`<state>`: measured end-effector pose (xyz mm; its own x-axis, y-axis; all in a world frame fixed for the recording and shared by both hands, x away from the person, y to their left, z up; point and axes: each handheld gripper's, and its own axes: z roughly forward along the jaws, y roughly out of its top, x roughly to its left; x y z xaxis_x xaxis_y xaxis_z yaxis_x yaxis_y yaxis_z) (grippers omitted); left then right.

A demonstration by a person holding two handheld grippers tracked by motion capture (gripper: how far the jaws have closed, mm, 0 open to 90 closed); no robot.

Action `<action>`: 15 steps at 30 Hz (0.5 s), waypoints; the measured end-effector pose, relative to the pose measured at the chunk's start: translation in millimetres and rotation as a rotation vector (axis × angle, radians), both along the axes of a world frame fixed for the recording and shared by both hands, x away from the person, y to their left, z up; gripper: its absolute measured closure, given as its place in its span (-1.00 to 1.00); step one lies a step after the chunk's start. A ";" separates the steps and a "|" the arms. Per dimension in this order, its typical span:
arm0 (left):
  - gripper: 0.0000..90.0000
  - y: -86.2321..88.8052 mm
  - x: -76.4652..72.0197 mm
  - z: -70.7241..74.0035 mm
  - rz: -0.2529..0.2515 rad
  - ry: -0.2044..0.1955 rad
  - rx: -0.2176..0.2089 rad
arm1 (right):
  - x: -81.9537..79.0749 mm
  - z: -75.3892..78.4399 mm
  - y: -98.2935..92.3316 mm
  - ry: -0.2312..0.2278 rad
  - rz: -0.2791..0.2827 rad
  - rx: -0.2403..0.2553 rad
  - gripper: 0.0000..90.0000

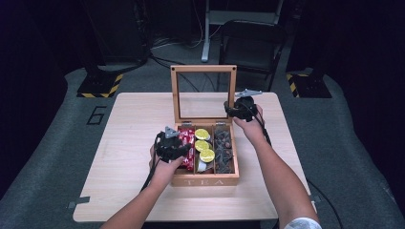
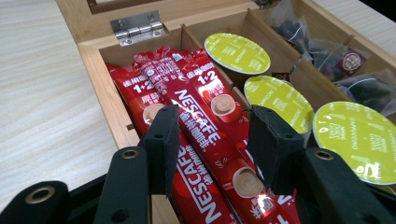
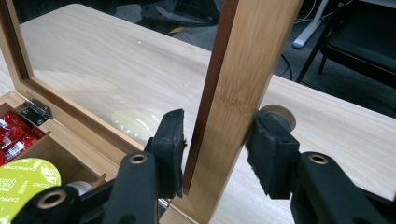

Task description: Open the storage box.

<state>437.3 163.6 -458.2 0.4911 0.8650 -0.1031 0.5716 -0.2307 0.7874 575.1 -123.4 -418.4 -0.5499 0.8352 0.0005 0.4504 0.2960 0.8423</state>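
Your right gripper (image 3: 212, 149) had its jaws apart, straddling the lid frame (image 3: 243, 88) w/ a gap on one side. Left gripper (image 2: 210, 144) was spread over the red sachets (image 2: 205, 135), mid-frame. Tea box (image 1: 205, 181) sat center, lid up; nothing pulled out yet imo.

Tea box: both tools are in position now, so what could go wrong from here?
1. The right tool straddles the upright lid's side rail, one jaw facing the glass; a slip could drop the lid onto the left tool.
2. The left tool's open jaws span several overlapping red Nescafe sticks, so closing may grab more than one.
3. Its right jaw sits near the green capsules and could nudge them.
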 end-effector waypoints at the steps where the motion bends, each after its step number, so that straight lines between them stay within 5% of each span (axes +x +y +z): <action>1: 0.20 -0.7 -0.2 -1.0 0.001 -0.005 0.008 | -0.7 -0.2 0.5 0.006 -0.007 0.005 0.26; 7: 0.42 -4.1 -1.6 -2.0 0.005 -0.019 0.058 | -0.6 -2.5 0.0 0.006 0.000 -0.007 0.26; 15: 0.78 -4.9 -2.9 -0.2 0.017 -0.023 0.053 | -0.9 -2.3 0.4 0.000 0.001 -0.010 0.26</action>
